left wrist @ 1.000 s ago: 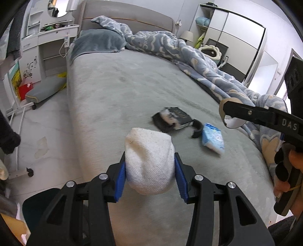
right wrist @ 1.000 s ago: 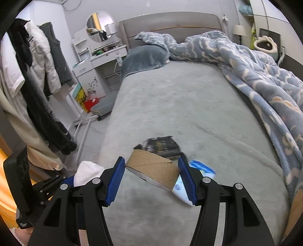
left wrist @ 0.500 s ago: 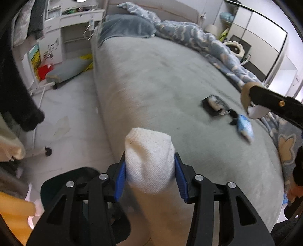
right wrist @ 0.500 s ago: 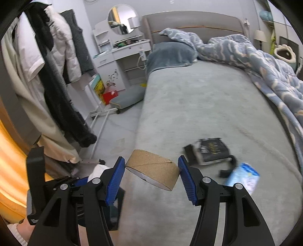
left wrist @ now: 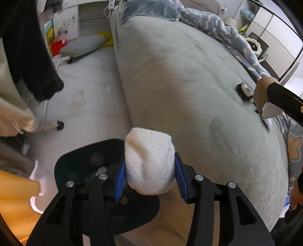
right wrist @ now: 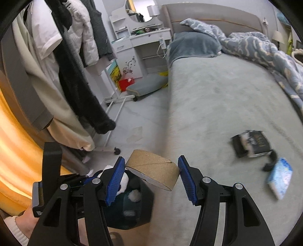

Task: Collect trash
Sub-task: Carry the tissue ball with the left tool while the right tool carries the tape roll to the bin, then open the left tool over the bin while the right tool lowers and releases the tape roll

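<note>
Trash fills both claws: the left claw (left wrist: 149, 175) is clamped on a white sock (left wrist: 148, 160) above the dark bin (left wrist: 64, 170) beside the bed (left wrist: 189, 85), and the right claw (right wrist: 151, 175) grips a cardboard roll (right wrist: 155, 173) near that bin.

Bedroom, daylight. Large bed (right wrist: 227, 98) under grey-green cover, grey upholstered headboard (right wrist: 212, 14), rumpled blue patterned duvet (right wrist: 261, 47) along far side. White vanity desk (right wrist: 144, 43) with round mirror (right wrist: 141, 9) beside headboard. Coats (right wrist: 62, 56) hang on wheeled rack at left. Pale tiled floor (left wrist: 89, 90); grey cushion (right wrist: 147, 85) lies beneath desk. Mirrored wardrobe (left wrist: 276, 32) opposite.
</note>
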{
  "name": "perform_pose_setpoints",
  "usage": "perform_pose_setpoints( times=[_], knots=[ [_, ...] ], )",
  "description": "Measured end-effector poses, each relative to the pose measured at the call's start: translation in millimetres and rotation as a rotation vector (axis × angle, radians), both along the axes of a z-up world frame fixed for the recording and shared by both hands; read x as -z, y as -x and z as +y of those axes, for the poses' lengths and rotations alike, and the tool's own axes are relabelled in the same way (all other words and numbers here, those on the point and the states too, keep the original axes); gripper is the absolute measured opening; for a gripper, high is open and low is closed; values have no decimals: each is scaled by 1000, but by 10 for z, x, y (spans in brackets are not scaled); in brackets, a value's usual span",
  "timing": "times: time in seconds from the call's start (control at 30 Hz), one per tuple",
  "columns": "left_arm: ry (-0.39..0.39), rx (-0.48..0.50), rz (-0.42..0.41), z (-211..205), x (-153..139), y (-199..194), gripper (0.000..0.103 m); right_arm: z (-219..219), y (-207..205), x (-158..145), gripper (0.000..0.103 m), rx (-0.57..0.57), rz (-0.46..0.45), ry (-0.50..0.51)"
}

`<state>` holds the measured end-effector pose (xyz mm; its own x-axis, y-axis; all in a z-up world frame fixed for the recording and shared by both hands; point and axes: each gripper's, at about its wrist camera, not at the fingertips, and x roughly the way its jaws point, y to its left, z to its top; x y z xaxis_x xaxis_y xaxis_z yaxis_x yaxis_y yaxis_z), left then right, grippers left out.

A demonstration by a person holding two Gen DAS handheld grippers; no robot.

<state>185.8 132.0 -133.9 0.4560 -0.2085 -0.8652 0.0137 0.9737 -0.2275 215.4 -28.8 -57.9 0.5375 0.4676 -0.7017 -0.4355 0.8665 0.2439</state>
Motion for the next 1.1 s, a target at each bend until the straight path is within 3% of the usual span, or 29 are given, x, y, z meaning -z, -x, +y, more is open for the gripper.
perform_pose_setpoints(
  times=[0.77, 1.1],
  knots=[
    [31, -89, 233, 938, 570, 281, 54, 1057, 38, 531, 59, -168, 99, 61],
    [59, -81, 243, 1175, 613, 388, 77, 1296, 21, 866, 59, -205, 163, 104]
  ],
)
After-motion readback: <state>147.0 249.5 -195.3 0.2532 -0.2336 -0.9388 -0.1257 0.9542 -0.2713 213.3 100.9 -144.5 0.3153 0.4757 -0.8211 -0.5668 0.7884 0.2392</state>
